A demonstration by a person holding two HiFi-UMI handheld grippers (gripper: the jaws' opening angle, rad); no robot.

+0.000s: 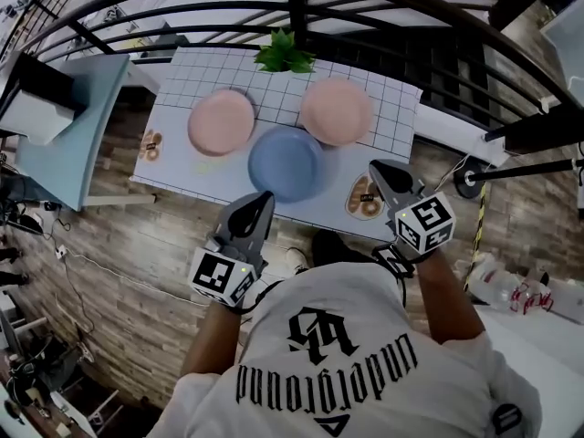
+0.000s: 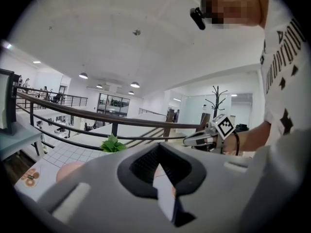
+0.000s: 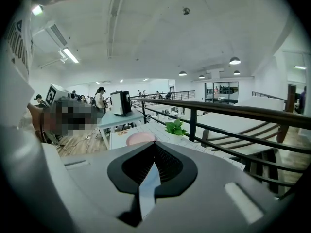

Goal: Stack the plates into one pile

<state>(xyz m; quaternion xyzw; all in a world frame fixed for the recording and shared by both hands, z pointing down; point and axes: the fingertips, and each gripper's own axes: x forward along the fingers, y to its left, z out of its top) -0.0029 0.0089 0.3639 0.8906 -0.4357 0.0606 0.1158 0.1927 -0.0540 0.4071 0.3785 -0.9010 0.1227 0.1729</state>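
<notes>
Three plates lie apart on the white gridded table (image 1: 392,117): a pink plate (image 1: 221,121) at the left, a second pink plate (image 1: 336,110) at the right, and a blue plate (image 1: 286,162) in front between them. My left gripper (image 1: 265,197) hovers shut and empty just short of the table's near edge, below the blue plate. My right gripper (image 1: 376,168) is held shut and empty over the near right part of the table. The left gripper view shows one pink plate (image 2: 68,170) past the closed jaws, and the right gripper view shows the pink plate (image 3: 140,138) too.
A small green plant (image 1: 285,53) stands at the table's back edge, in front of a black railing (image 1: 301,7). Two patterned coasters (image 1: 151,144) (image 1: 365,199) lie near the front corners. A light blue side table (image 1: 64,144) stands to the left.
</notes>
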